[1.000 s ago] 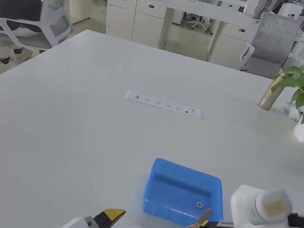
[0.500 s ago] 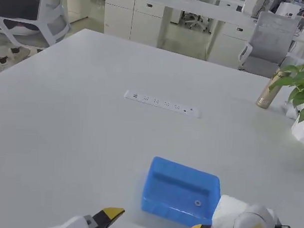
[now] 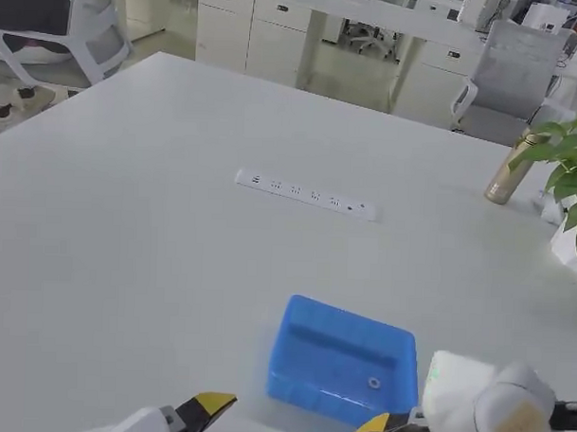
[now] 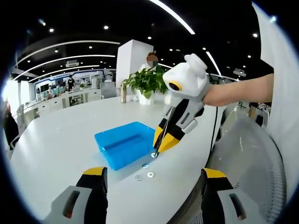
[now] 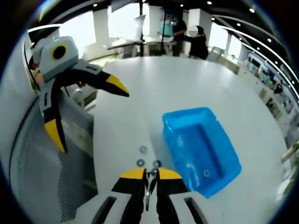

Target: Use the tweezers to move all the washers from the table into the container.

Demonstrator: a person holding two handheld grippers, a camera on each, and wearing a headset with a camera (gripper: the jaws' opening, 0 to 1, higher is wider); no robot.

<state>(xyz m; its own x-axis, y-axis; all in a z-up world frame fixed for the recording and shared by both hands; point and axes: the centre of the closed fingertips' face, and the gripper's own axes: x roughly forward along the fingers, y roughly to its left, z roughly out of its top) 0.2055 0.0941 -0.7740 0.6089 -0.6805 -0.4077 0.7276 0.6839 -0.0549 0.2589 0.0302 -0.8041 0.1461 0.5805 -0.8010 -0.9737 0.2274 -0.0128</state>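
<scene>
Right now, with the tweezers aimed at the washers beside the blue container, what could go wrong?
The three washers lie flat and close together on the table, so the tweezers in the right gripper may slip or nudge a neighbour away. They sit fairly near the table edge; a flicked one could fall off instead of reaching the container.
</scene>
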